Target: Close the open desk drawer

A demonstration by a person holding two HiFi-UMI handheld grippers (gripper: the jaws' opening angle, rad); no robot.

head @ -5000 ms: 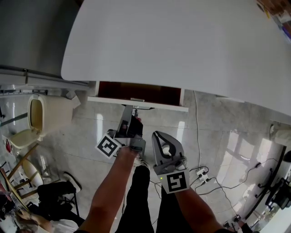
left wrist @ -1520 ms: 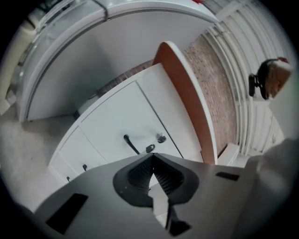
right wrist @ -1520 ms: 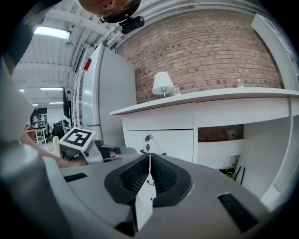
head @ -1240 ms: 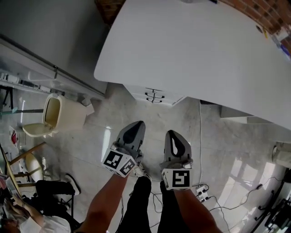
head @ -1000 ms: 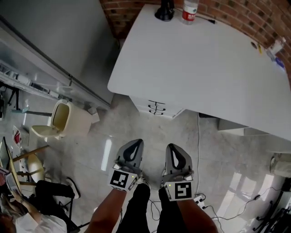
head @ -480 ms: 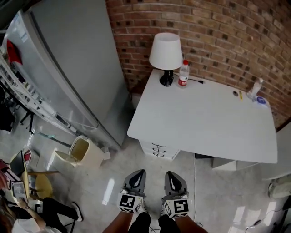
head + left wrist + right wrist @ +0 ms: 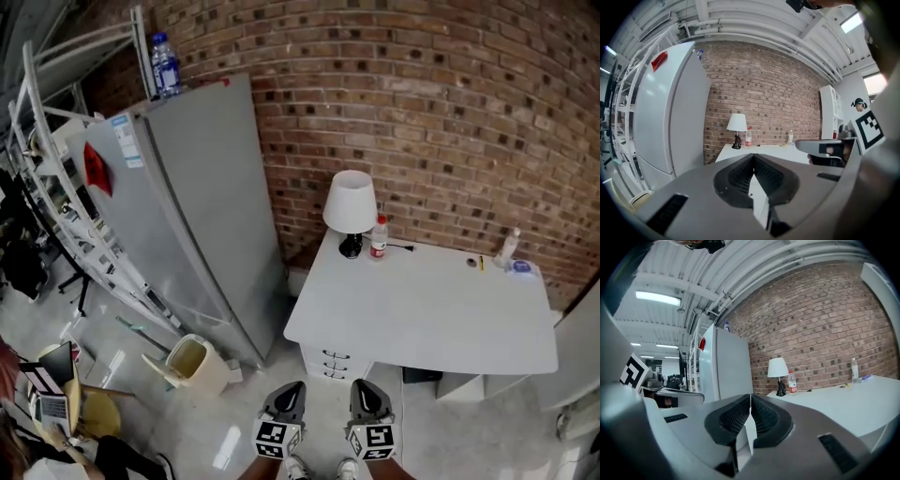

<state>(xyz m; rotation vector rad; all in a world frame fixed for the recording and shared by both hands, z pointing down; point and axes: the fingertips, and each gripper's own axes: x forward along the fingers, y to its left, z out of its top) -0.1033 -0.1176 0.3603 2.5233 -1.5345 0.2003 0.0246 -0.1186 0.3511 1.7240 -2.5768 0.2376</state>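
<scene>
The left gripper [image 7: 287, 394] and right gripper [image 7: 367, 394] are held empty, fingers [image 7: 736, 417] clenched, well apart from the table [image 7: 431, 319], since its drawers [image 7: 336, 362] appear shut already.

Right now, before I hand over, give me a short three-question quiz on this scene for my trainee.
1. True or false: all the drawers under the desk are pushed in.
2. What stands right beside the lamp? A) a bottle B) a mug C) a laptop
3. Fill in: the left claw and the right claw are both ____, with nothing between them.
Key: 1 true; 2 A; 3 shut.
</scene>
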